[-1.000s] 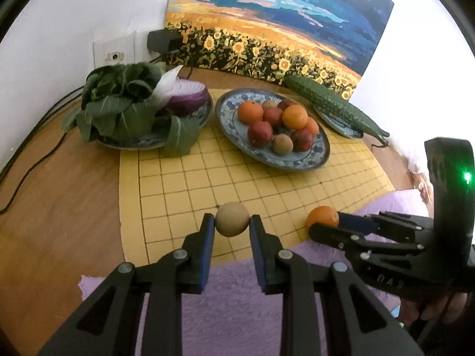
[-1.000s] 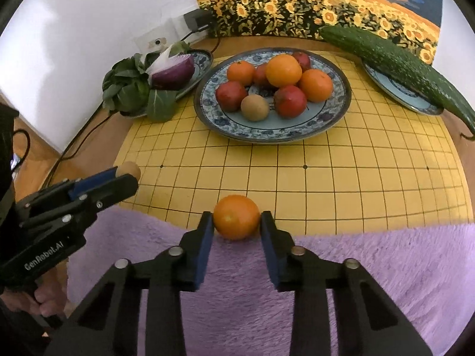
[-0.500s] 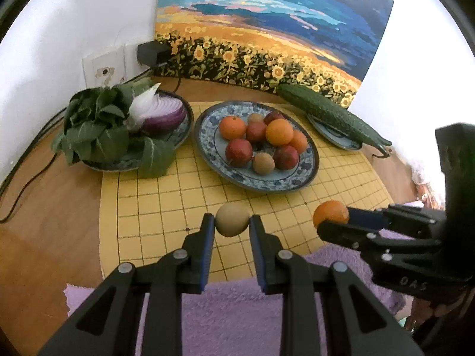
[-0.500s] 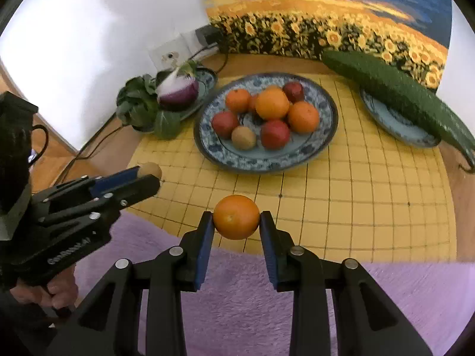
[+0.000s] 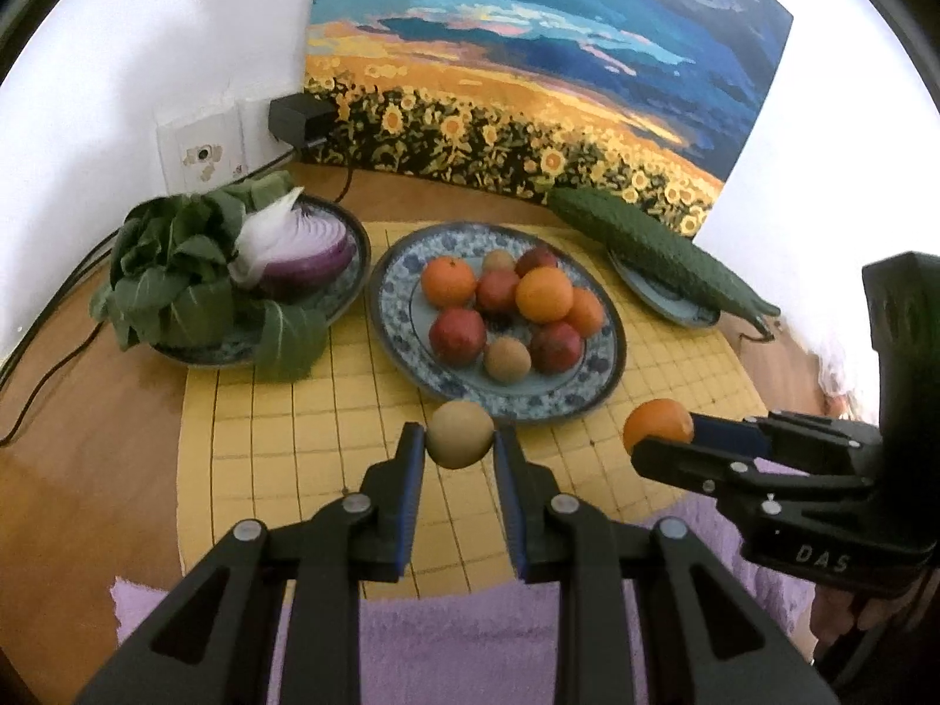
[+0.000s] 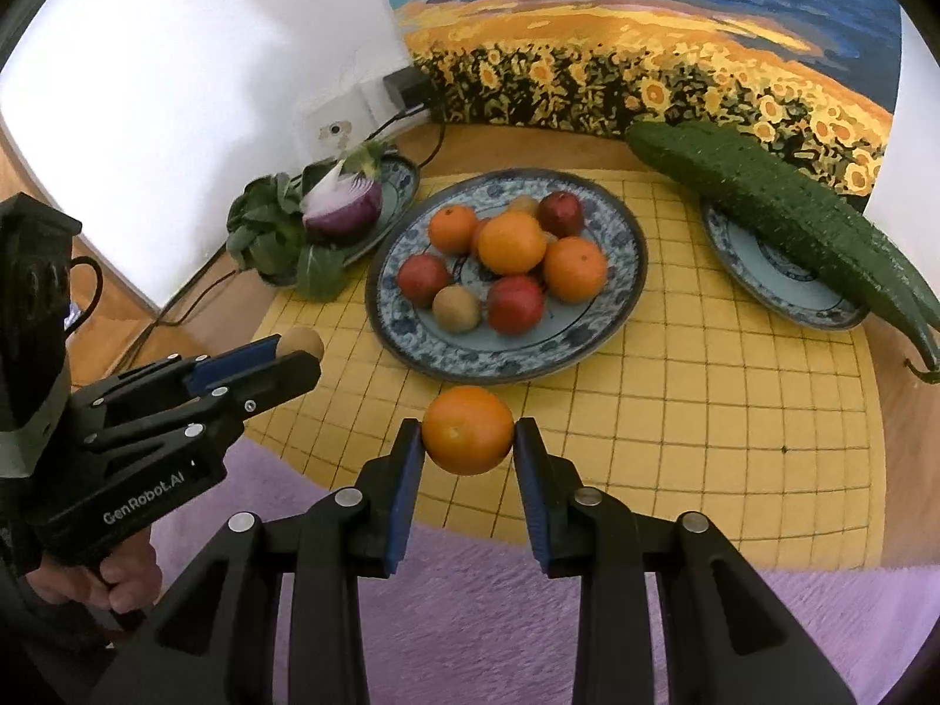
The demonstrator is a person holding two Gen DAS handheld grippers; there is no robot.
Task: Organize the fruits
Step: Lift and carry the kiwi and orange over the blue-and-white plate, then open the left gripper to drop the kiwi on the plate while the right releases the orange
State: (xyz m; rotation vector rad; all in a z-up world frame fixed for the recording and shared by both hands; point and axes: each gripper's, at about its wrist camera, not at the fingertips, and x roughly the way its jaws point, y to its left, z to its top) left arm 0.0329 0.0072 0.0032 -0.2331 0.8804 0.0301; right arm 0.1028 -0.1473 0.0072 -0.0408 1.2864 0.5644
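Both hands have carried their fruit away from the purple towel (image 6: 587, 617) and up over the yellow grid mat (image 5: 282, 429), closer to the fruit plate (image 5: 399, 276) than a second ago. The left gripper (image 5: 459, 447) is clamped on a small tan fruit (image 5: 459, 433), its blue pads pressing both sides, held in the air just short of the plate's near rim. To its right the right gripper (image 6: 469, 440) squeezes an orange (image 6: 468, 430) the same way, also off the mat and just near of the plate. The plate already holds oranges, red fruits and tan ones, heaped in the middle. Far left sits a plate of leafy greens (image 5: 170, 270) with a cut red onion (image 5: 299, 247); far right a long cucumber (image 6: 781, 211) lies across a smaller plate (image 6: 769, 282). A sunflower painting (image 5: 529, 76) leans against the wall behind
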